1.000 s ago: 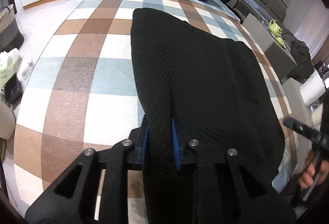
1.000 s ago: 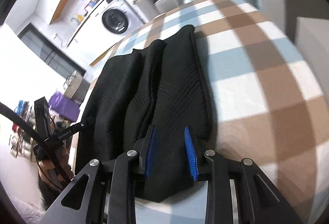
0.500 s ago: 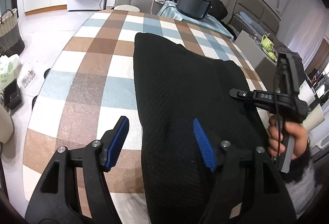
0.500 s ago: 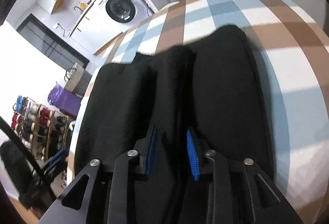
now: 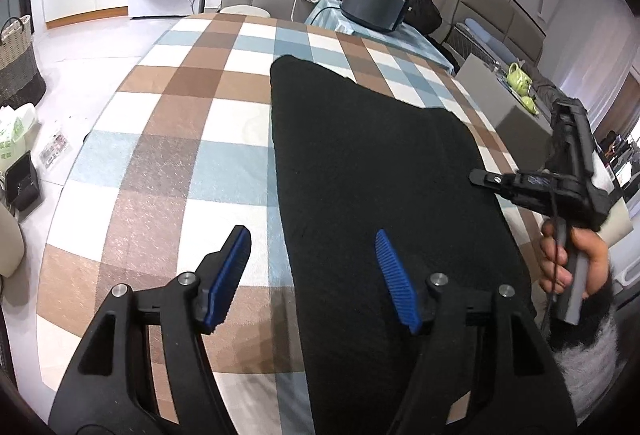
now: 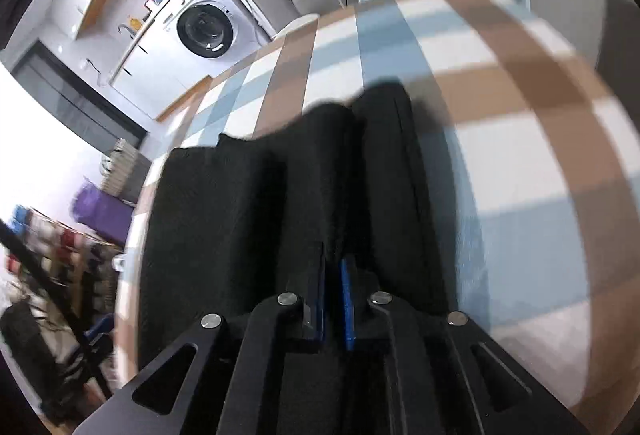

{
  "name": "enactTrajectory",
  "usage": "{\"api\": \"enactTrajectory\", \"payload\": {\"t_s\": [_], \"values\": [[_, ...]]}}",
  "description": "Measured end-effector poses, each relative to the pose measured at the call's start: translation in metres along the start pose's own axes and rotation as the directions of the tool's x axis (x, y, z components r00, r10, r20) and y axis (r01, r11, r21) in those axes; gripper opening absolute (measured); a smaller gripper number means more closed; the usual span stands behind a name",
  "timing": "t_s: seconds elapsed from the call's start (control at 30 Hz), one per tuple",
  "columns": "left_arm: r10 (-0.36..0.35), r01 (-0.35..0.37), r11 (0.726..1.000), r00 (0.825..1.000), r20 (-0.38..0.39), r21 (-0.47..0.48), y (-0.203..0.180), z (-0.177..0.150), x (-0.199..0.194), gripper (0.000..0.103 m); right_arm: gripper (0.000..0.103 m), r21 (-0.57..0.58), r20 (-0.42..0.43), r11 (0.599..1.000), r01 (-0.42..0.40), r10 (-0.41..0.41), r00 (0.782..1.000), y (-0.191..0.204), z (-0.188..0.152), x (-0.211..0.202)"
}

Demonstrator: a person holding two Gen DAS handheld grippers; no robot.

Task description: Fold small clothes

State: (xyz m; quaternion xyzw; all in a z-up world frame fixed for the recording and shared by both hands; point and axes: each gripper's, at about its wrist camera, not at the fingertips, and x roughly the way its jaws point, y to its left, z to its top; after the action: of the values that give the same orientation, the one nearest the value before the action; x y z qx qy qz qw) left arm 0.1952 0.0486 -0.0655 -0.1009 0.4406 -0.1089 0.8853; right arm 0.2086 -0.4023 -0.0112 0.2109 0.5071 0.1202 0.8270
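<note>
Black ribbed knit garment (image 5: pixel 380 171) on checked tablecloth (image 5: pixel 180 139), frame centre, left gripper (image 5: pixel 316 275) spread, ridged blue pads empty, right gripper (image 6: pixel 334 291) pinching a raised knit fold, lower centre.

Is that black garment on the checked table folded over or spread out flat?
Folded. The black garment lies in long overlapping lengthwise pleats on the checked table.
</note>
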Motion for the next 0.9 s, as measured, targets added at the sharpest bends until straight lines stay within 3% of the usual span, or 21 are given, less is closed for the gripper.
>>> {"api": "enactTrajectory", "payload": {"t_s": [0.1, 0.2, 0.27, 0.3, 0.4, 0.5, 0.57, 0.7, 0.77, 0.83, 0.9], "values": [[-0.004, 0.004, 1.000, 1.000, -0.014, 0.000, -0.003, -0.003, 0.005, 0.063, 0.024, -0.029, -0.003, 0.999, -0.031, 0.031, 1.000, 0.001, -0.021, -0.009], [-0.011, 0.011, 1.000, 1.000, -0.027, 0.007, -0.009, -0.003, 0.011, 0.063, 0.024, -0.048, 0.019, 0.998, -0.030, 0.031, 0.999, -0.001, -0.027, -0.007], [-0.011, 0.012, 1.000, 1.000, -0.027, 0.025, -0.015, -0.002, 0.012, 0.063, 0.016, -0.036, 0.031, 0.999, -0.034, 0.035, 0.999, -0.001, -0.027, -0.005], [-0.011, 0.012, 0.999, 1.000, -0.025, 0.032, -0.018, -0.002, 0.012, 0.063, 0.006, -0.039, 0.045, 0.999, -0.028, 0.030, 0.999, 0.000, -0.024, -0.005], [-0.012, 0.012, 0.999, 1.000, -0.016, 0.048, -0.025, -0.001, 0.009, 0.063, 0.004, -0.089, 0.104, 0.995, -0.045, 0.055, 0.993, 0.013, -0.021, -0.023], [-0.022, 0.022, 0.999, 1.000, -0.016, 0.040, -0.028, -0.001, 0.008, 0.063, 0.004, -0.135, 0.188, 0.990, 0.030, -0.004, 0.982, 0.029, -0.020, -0.057], [-0.030, 0.031, 0.999, 0.999, -0.024, 0.035, -0.029, -0.002, 0.010, 0.063, 0.004, -0.135, 0.198, 0.987, 0.089, -0.061, 0.978, 0.025, -0.020, -0.059], [-0.028, 0.030, 0.998, 0.999, -0.045, 0.047, -0.034, -0.003, 0.016, 0.063, 0.007, -0.053, 0.071, 0.984, 0.170, -0.166, 0.984, -0.009, -0.019, -0.026], [-0.026, 0.029, 0.998, 0.999, -0.044, 0.057, -0.035, -0.003, 0.016, 0.063, 0.008, -0.003, 0.021, 0.993, 0.121, -0.121, 0.992, -0.022, -0.024, -0.022], [-0.026, 0.029, 0.998, 0.999, -0.045, 0.056, -0.034, -0.004, 0.017, 0.063, 0.013, 0.008, 0.035, 0.999, 0.034, -0.034, 0.999, -0.027, -0.038, -0.030], [-0.027, 0.029, 0.998, 0.998, -0.054, 0.049, -0.031, -0.005, 0.020, 0.063, 0.013, -0.033, 0.017, 0.995, 0.095, -0.095, 0.995, -0.026, -0.050, -0.031]]}}
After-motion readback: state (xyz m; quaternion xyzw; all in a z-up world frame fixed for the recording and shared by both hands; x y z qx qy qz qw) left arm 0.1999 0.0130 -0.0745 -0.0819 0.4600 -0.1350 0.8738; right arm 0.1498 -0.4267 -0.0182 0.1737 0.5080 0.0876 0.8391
